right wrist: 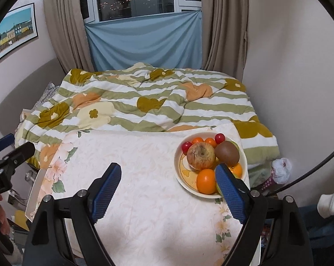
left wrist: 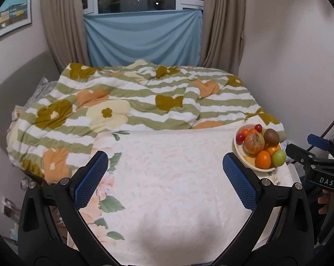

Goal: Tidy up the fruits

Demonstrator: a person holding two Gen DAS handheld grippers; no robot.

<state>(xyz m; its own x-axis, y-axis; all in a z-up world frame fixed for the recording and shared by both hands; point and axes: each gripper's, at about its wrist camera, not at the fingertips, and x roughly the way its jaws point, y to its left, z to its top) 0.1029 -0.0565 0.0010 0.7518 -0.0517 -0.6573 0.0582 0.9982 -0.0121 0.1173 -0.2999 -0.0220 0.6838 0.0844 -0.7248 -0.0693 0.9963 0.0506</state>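
A cream bowl (right wrist: pixel 182 178) of fruit stands at the far right of a table with a floral cloth (right wrist: pixel 144 177). It holds a blemished apple (right wrist: pixel 200 156), a brown kiwi (right wrist: pixel 228 153), an orange (right wrist: pixel 205 181), small tomatoes (right wrist: pixel 219 137) and a green fruit (left wrist: pixel 279 157). The bowl also shows in the left wrist view (left wrist: pixel 241 153). My right gripper (right wrist: pixel 168 173) is open and empty, its right finger (right wrist: pixel 229 190) in front of the bowl's near rim. My left gripper (left wrist: pixel 164 161) is open and empty over the cloth, left of the bowl.
A bed with a striped flowered duvet (left wrist: pixel 127 106) lies behind the table. Walls close in on both sides, with curtains (left wrist: pixel 220 22) and a window behind. The right gripper's body (left wrist: pixel 317 166) shows at the right edge of the left wrist view.
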